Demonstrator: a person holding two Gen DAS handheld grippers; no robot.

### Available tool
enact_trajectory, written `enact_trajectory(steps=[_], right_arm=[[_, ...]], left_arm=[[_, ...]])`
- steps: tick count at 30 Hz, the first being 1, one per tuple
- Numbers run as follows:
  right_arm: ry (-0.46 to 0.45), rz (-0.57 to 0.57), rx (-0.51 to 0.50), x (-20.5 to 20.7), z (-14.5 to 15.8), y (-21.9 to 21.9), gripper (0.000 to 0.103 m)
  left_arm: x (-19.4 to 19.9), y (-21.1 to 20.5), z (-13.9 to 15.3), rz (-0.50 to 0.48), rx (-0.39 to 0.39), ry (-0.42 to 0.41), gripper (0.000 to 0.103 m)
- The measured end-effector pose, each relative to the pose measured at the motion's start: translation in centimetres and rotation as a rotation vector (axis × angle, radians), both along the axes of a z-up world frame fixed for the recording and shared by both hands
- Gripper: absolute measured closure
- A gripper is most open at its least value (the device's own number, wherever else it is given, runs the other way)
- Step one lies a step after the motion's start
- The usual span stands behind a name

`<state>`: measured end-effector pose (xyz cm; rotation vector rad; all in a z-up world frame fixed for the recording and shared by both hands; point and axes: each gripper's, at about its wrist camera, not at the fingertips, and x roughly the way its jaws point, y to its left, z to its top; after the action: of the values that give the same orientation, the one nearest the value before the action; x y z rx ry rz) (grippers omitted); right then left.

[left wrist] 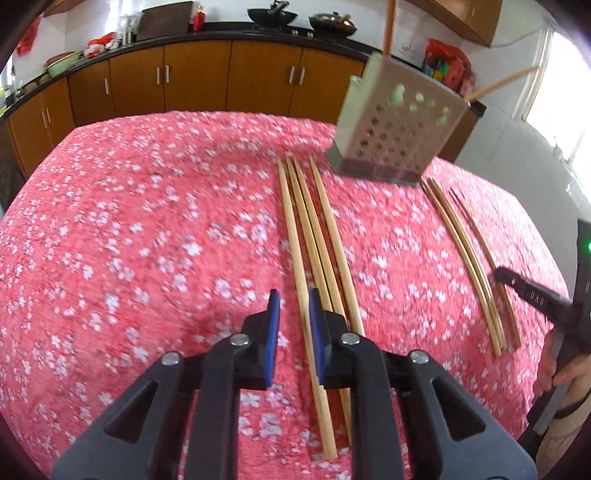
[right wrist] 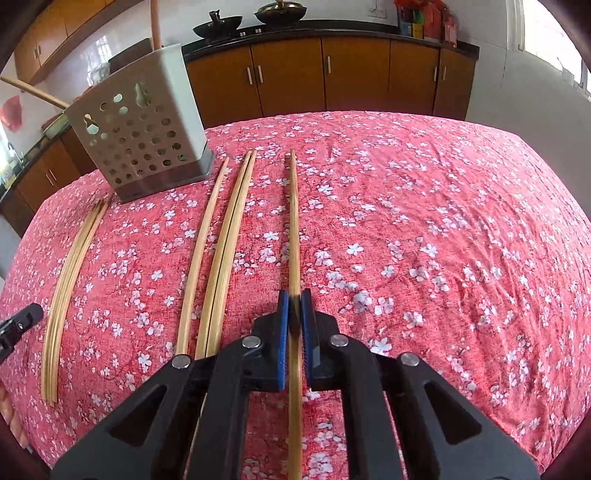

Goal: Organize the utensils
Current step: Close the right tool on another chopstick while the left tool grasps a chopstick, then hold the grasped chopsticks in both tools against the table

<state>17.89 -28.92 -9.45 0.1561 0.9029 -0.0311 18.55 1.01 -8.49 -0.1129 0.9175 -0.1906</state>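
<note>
Several bamboo chopsticks lie lengthwise on the red floral tablecloth (left wrist: pixel 147 240). My left gripper (left wrist: pixel 294 295) is low over the left group (left wrist: pixel 317 229). It is open, with the leftmost chopstick (left wrist: pixel 291 229) between its blue pads, close to the right pad and clear of the left one. My right gripper (right wrist: pixel 294 294) is shut on the rightmost chopstick (right wrist: pixel 293 221), which still rests along the cloth. A perforated metal utensil holder (left wrist: pixel 399 125) (right wrist: pixel 144 129) stands at the far side with two sticks (right wrist: pixel 155 22) poking out of it.
More chopsticks lie between the grippers: a pair (right wrist: pixel 229 240), a single one (right wrist: pixel 203 251) and a bundle (right wrist: pixel 70 280). A hand (left wrist: pixel 565 376) shows at the right edge of the left wrist view. Wooden cabinets (left wrist: pixel 195 77) and a counter with woks (right wrist: pixel 218 26) stand behind the table.
</note>
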Motion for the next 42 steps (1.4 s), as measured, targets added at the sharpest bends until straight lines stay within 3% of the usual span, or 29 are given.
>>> enact_trajectory(steps=[7,15,20,42], right_arm=[[0.000,0.012,-0.009,-0.2,0.0,0.2,0.095],[-0.027,0.012,-0.056,0.0,-0.3,0.3,0.095],[-0.037,-0.037,-0.029,1.1,-0.4,-1.1,0.095],[-0.040,-0.041,-0.010,1.1,-0.4,-1.5,0.095]], left_arm=[[0.3,-1.3,-0.9,-0.001,0.071,0.003,0.095],[3.6,3.0,-1.1,0.160,0.078,0.006,0.094],[4.1,4.2,-1.3,0.155,0.076,-0.018,0.094],[4.0,4.6,-1.2,0.168,0.049,-0.018,0.094]])
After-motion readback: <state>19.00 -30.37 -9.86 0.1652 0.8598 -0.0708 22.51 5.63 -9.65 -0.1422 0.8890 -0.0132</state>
